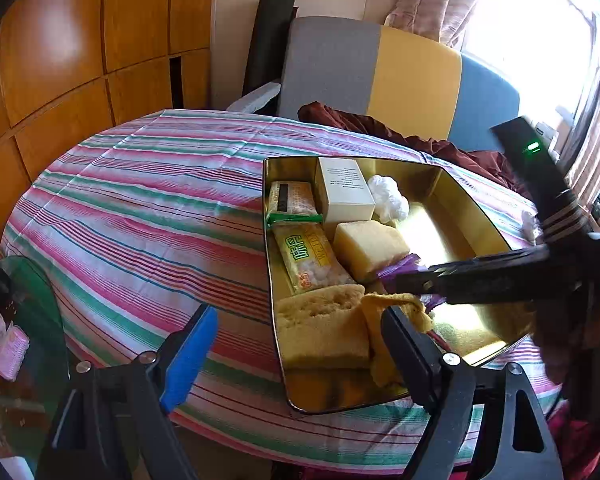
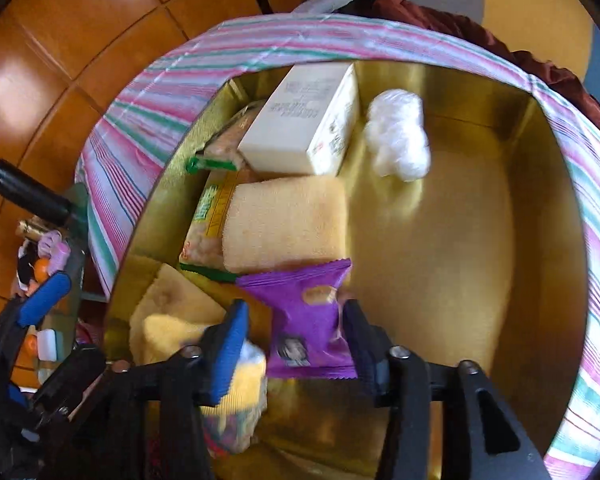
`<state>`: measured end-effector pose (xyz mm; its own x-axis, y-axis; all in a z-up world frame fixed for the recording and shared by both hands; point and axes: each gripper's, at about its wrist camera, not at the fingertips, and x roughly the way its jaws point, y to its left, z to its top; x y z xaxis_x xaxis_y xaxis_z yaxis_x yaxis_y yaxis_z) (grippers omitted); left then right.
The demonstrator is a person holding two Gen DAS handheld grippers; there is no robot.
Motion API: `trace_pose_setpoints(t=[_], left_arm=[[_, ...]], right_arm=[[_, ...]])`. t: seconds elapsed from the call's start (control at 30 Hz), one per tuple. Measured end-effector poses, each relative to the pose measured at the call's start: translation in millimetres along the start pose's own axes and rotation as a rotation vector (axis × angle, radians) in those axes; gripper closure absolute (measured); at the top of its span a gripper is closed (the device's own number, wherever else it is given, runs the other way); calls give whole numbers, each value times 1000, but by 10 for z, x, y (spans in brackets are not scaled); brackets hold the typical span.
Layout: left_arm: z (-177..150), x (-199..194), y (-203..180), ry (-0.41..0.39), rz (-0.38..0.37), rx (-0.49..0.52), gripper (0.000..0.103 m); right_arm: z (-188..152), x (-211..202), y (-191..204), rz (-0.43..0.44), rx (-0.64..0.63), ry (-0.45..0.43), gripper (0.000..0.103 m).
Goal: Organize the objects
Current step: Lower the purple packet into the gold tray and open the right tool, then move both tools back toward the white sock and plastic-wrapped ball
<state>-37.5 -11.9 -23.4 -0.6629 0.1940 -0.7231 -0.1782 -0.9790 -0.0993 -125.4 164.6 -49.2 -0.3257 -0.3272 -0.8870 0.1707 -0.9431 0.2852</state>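
A round table (image 1: pixel 140 200) under a cloth striped pink, green and white fills the left wrist view, with glossy orange wood panelling from nine to eleven o'clock, a chair (image 1: pixel 372 76) backed in grey, yellow and blue at twelve, and a bright curtained window at one to two. A dark red cloth (image 1: pixel 400 128) is bunched at the table's far edge.

A gold tin box (image 1: pixel 452 184) sits on the cloth at the right half of the table, its near corner close to the table's edge. The striped cloth from eight to eleven o'clock lies bare. Inside the tin the left half is crowded, while the gold floor towards three o'clock is open.

In the tin I count two green-and-yellow snack packets (image 1: pixel 312 256), one white carton (image 1: pixel 346 192), one white crumpled wad (image 1: pixel 388 198), one purple packet (image 2: pixel 304 320), one pale yellow sponge block (image 2: pixel 284 224) and two more yellow spongy pieces (image 1: pixel 320 328) at the near end.

The left gripper (image 1: pixel 300 344) hovers over the tin's near left wall, its tongs wide apart and empty. The right gripper (image 2: pixel 296 344) reaches into the tin; its tongs stand apart on either side of the purple packet, and I cannot tell for sure whether they press on it.
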Motion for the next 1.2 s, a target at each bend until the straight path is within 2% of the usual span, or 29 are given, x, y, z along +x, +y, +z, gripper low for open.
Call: trace_pose_setpoints(t=[0.23, 0.33, 0.47, 0.6, 0.67, 0.8, 1.0, 1.2], left_arm=[[34, -50, -125, -4, -4, 32, 19], [60, -64, -212, -7, -10, 50, 18], [98, -66, -347, -3, -32, 73, 18], [138, -70, -548, -3, -53, 114, 18], [158, -64, -651, -1, -64, 135, 18], [207, -51, -870, 2, -89, 177, 18], [338, -20, -1267, 1, -150, 240, 18], [532, -1, -1813, 1, -243, 289, 18]], right_arm=[[-170, -412, -330, -36, 64, -85, 49], [-301, -607, -558, -55, 106, -116, 44], [-414, -828, -873, -92, 178, -160, 43], [-565, -1070, -1284, -141, 265, -194, 43], [-641, -1166, -1496, -169, 312, -199, 39], [-781, -1328, -1937, -243, 404, -197, 39], [-1011, -1690, -2778, -329, 619, -250, 39], [-1318, -1970, -3576, -434, 870, -372, 39]])
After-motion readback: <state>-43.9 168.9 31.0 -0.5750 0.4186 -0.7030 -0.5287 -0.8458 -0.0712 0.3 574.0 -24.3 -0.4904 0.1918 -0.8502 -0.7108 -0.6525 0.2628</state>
